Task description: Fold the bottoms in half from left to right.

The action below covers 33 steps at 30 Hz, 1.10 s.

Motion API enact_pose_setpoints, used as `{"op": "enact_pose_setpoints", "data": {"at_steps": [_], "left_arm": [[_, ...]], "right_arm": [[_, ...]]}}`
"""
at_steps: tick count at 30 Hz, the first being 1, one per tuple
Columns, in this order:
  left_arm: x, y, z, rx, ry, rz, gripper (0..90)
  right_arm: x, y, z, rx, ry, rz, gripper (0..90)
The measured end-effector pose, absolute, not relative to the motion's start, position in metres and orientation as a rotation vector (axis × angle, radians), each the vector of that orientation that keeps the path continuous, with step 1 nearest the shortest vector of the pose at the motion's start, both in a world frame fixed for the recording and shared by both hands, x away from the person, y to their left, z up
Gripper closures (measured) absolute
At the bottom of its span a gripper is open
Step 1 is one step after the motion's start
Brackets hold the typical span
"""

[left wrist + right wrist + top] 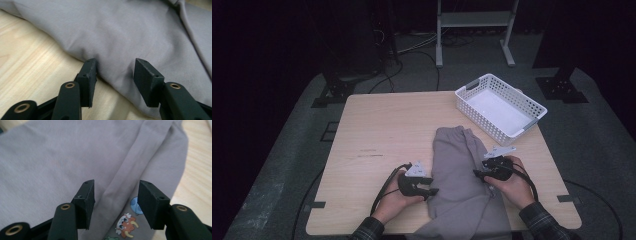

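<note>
A grey garment (462, 175) lies folded lengthwise on the wooden table (382, 130), and its near end hangs over the front edge. My left gripper (432, 191) sits at the cloth's left edge. In the left gripper view its jaws (115, 72) stand open, with the garment's (125, 32) rounded edge between them and not pinched. My right gripper (477, 174) is at the cloth's right side. Its jaws (116, 195) are open just above a long fold of the garment (62, 157), beside a small cartoon print (126, 222).
A white perforated basket (499, 107) stands at the table's far right corner, with nothing in it. Bare tabletop stretches to the left of the garment. Cables trail from both grippers toward the front edge. A metal stand and dark floor lie beyond the table.
</note>
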<state>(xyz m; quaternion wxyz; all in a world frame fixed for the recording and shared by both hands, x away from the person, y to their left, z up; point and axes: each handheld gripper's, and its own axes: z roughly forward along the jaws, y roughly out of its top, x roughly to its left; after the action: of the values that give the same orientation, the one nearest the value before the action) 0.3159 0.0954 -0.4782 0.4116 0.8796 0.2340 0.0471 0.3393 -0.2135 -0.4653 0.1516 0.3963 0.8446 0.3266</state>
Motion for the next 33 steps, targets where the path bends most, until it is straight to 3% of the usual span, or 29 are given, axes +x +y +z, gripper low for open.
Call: {"op": "enact_pose_setpoints", "data": {"at_steps": [5, 7, 10, 16, 24, 33], "left_arm": [[0.314, 0.095, -0.478, 2.222, 0.583, 0.152, 54.2], [0.314, 0.095, -0.478, 2.221, 0.583, 0.153, 54.6], [0.314, 0.096, -0.479, 2.211, 0.593, 0.152, 55.3], [0.315, 0.098, -0.478, 2.216, 0.600, 0.167, 56.2], [0.315, 0.099, -0.478, 2.220, 0.605, 0.176, 56.1], [0.315, 0.098, -0.478, 2.207, 0.632, 0.143, 52.6]], "right_arm": [[0.335, -0.214, -0.464, 1.133, 2.407, 0.856, 78.2], [0.334, -0.221, -0.460, 1.170, 2.398, 0.852, 85.8], [0.332, -0.233, -0.456, 1.210, 2.384, 0.868, 89.0], [0.331, -0.245, -0.461, 1.271, 2.396, 0.834, 88.5], [0.344, -0.247, -0.451, 1.271, 2.282, 0.865, 68.2], [0.377, -0.236, -0.447, 1.204, 2.260, 0.946, 57.3]]}}
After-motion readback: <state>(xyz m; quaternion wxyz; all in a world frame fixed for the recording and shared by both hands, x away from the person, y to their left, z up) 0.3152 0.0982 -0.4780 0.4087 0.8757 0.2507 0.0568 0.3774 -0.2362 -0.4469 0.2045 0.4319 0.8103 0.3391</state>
